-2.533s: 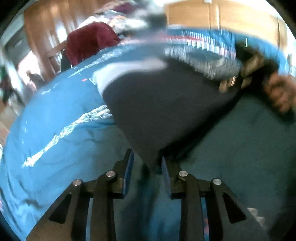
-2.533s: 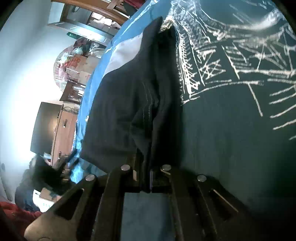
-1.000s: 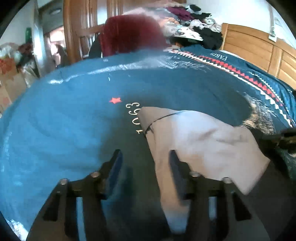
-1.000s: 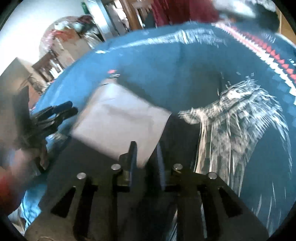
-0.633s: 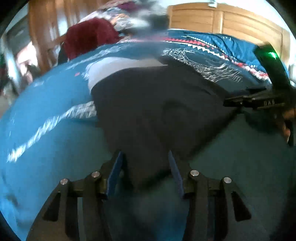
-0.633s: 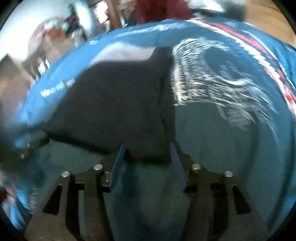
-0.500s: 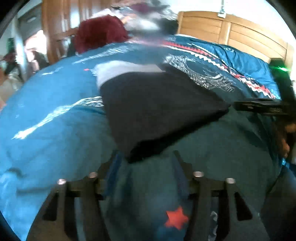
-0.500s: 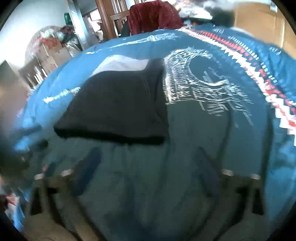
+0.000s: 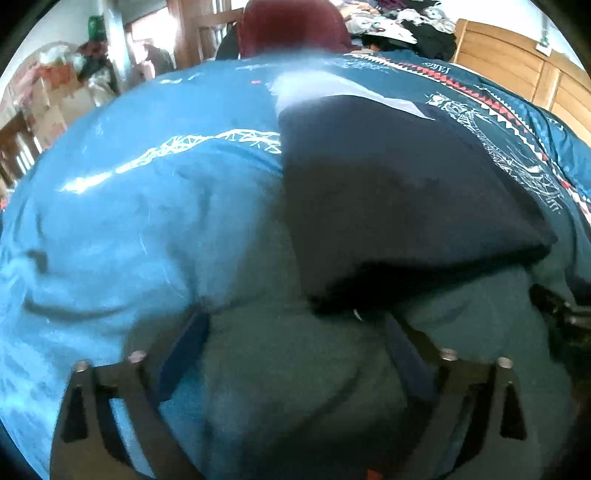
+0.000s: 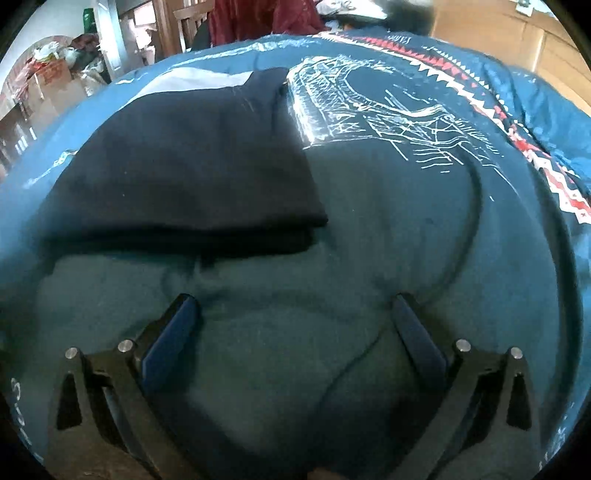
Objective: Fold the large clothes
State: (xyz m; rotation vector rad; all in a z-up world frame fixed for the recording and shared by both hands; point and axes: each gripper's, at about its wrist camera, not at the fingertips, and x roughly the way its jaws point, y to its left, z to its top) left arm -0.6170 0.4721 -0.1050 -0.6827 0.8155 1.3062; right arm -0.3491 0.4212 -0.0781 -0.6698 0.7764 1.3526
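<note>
A dark navy garment (image 9: 388,192) (image 10: 184,166) lies folded flat on the blue bedspread (image 9: 155,221) (image 10: 388,229), with a pale grey panel (image 10: 195,83) showing at its far end. My left gripper (image 9: 295,332) is open just short of the fold's near edge, nothing between its fingers. My right gripper (image 10: 295,317) is also open and holds nothing; it hovers over the bedspread in front of the garment's near right corner. A dark part of the other gripper (image 9: 569,321) shows at the right edge of the left wrist view.
The bedspread carries white line drawings (image 10: 388,107) and a red and white zigzag band (image 10: 546,155). A wooden headboard (image 9: 524,62) stands at the far right. A dark red cloth on a chair (image 9: 291,26) and a heap of clothes (image 9: 402,26) lie beyond the bed.
Both grippers have let go of the garment, opened wide and pulled back toward the near side. The garment now rests folded on the bed.
</note>
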